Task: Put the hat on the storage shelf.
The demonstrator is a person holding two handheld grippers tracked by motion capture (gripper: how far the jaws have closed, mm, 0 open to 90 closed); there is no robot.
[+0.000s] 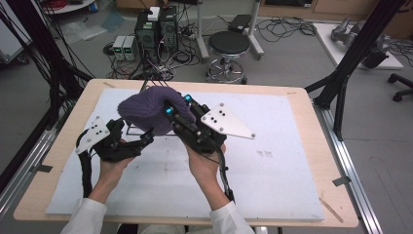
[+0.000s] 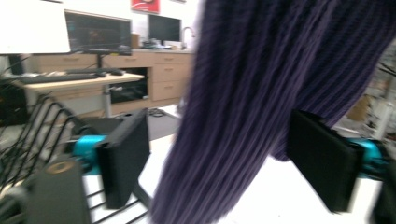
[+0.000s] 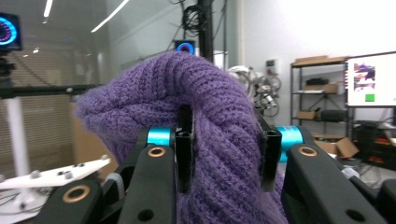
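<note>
Purple knit hat (image 3: 205,140) bunched tight between the right gripper (image 1: 176,108) jaws and lifted above the white mat (image 1: 292,161), probably so the left gripper (image 2: 224,163), jaws wide with the fabric hanging untouched between them, can grab it.

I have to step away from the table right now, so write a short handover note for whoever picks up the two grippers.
Right gripper: shut on the purple knit hat, holding it in the air above the white mat.
Left gripper: open, jaws on either side of the hanging knit, pads not pressing.
Black wire rack: on the table beside the left gripper.
Done: hat lifted off the mat.
Left: probably a second grip with the left gripper, then placing the hat; where is not evident.
</note>
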